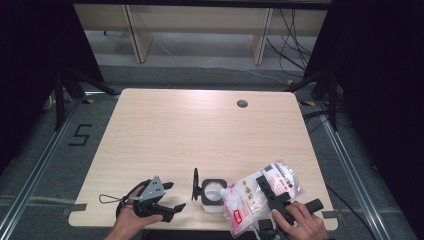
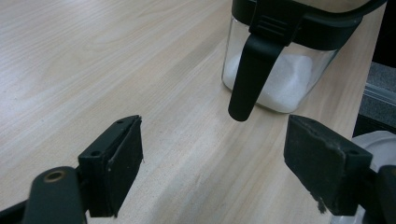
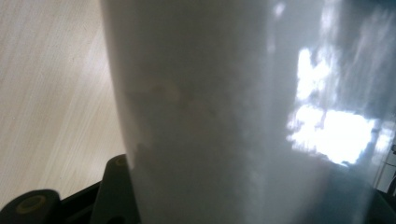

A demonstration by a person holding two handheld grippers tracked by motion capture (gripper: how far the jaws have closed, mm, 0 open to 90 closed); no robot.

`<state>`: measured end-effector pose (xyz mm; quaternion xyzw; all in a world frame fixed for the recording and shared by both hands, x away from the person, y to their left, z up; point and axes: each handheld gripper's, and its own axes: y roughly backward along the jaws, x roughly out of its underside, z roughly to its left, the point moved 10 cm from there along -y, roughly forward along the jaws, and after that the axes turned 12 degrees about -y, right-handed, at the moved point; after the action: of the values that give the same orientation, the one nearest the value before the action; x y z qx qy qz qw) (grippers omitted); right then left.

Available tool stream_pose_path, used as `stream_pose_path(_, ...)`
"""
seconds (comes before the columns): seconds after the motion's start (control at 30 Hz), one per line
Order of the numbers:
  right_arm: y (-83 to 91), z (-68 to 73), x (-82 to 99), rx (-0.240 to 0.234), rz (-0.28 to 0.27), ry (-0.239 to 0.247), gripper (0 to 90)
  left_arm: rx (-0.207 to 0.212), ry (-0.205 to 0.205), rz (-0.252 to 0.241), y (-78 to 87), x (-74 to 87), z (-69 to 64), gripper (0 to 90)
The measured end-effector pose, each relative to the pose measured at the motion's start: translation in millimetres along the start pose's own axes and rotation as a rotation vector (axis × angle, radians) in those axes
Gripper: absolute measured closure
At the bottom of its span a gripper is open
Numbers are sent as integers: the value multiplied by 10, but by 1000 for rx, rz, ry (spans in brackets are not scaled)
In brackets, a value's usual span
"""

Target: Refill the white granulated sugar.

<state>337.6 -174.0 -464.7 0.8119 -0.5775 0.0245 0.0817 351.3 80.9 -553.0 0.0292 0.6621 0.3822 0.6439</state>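
One bag (image 1: 260,195) gripped by right tool (image 1: 272,192), one jar (image 1: 212,195) (lid up), left tool (image 1: 170,197) wide

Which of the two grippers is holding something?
The right gripper, on the high view's right side. Its jaws clamp a clear plastic bag with red print. The left gripper stands open and empty beside the glass jar.

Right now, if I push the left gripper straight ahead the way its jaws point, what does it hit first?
Probably the glass jar: the left gripper stands open and empty, and the jar's black hanging clasp lies nearest in line. Only bare table lies between; depth is uncertain.
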Motion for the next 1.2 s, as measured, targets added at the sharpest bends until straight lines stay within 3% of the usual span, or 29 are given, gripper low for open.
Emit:
stream_pose_path(0.17,6,-2,-13,1,-1,4,497,3,-26,0,3,-2,13,193)
stream_pose_path(0.57,7,20,-25,-3,-5,-17,500,3,-27,0,3,-3,15,193)
stream_pose_path(0.6,7,-3,-36,3,-13,1,500,4,-25,0,0,-2,12,193)
stream_pose_path(0.93,8,-13,-38,8,-19,1,504,5,-32,3,7,0,18,193)
stream_pose_path(1.2,3,17,-17,-6,-14,-22,509,4,-27,1,5,-2,14,193)
